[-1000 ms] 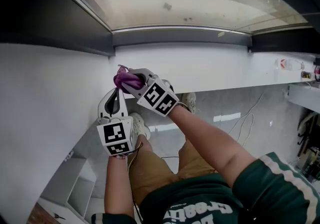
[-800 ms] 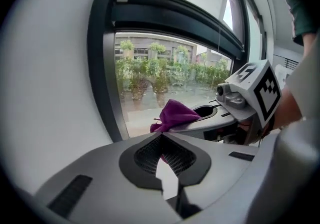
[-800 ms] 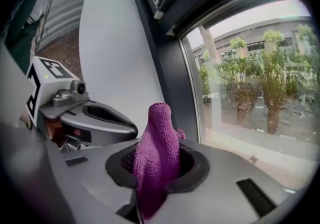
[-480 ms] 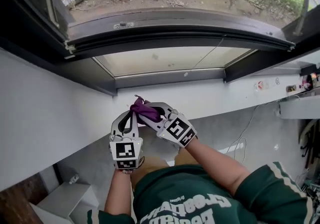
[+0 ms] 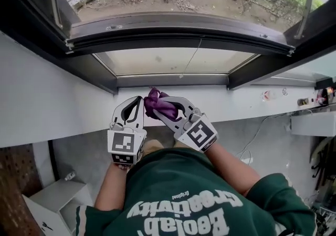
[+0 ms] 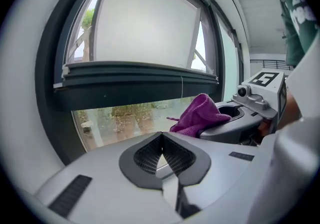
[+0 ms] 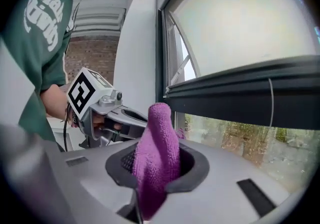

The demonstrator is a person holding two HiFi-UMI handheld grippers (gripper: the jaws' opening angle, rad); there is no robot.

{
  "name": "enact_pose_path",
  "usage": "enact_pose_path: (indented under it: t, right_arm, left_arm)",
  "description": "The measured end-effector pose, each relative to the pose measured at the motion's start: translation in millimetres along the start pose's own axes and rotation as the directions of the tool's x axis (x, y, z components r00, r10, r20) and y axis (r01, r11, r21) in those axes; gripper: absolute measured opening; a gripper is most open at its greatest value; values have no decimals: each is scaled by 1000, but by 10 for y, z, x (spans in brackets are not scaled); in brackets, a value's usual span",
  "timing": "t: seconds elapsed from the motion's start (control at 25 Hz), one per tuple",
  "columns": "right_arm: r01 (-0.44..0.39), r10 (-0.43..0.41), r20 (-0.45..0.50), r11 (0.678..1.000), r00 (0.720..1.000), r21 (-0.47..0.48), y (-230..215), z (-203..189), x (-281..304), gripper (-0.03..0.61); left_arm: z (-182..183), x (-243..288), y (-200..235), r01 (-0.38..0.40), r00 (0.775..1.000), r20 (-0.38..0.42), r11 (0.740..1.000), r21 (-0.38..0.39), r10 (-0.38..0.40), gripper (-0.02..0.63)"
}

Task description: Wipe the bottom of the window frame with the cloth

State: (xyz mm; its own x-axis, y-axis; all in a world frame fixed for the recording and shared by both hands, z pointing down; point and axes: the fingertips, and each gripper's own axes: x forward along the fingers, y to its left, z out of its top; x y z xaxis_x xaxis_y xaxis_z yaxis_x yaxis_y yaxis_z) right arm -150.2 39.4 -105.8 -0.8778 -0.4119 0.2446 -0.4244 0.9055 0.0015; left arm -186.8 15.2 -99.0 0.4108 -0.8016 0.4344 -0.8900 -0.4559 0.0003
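Observation:
A purple cloth [image 5: 159, 104] is bunched in my right gripper [image 5: 160, 106], whose jaws are shut on it; it stands up between the pads in the right gripper view as the cloth [image 7: 155, 155]. My left gripper [image 5: 137, 101] sits just left of it, jaws shut and empty, tips meeting in the left gripper view [image 6: 161, 144], where the cloth [image 6: 198, 114] shows to the right. Both grippers hover over the white sill [image 5: 220, 98], just below the dark bottom rail of the window frame [image 5: 173, 80]. The glass pane [image 5: 173, 61] lies beyond.
An opened dark sash [image 5: 178, 38] spans above the pane, with dirt and plants outside. A white wall [image 5: 47, 103] runs to the left. A white shelf [image 5: 312, 122] with small items sits right. A white box [image 5: 50, 201] stands on the floor at lower left.
The head view has tilted up toward the window, and both grippers have risen from below the sill to its edge. The cloth stays clamped in the right gripper.

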Motion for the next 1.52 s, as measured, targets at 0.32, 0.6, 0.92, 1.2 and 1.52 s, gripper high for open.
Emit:
enact_pose_path:
  t: [0.32,0.6,0.92,1.2,1.52]
  right_arm:
    - [64,-65,53,998,996,27,-501,68,-734,87]
    - [122,-121,40,992,992,-21,-705,-44,-1138,87]
    - [181,-178,58,981,982,-63,-801,-27,-1486,87]
    - [215,-211,63,974,975,-70,-842,-30,-1702,87]
    - [203,-198,71,976,978,-79,-780,-26,-1776,87]
  left_arm:
    - [495,283,-691,35,997,62,994,99,-41,9]
    - [653,536,-1127,87,993,74,989,122,-97,9]
    - [747,639,-1431,130,986,88,983,127,-142,9]
    - [771,630,-1598,144,984,85,978,149,-158,9]
    - [839,548,-1659,91,981,150,975,203,-123,9]
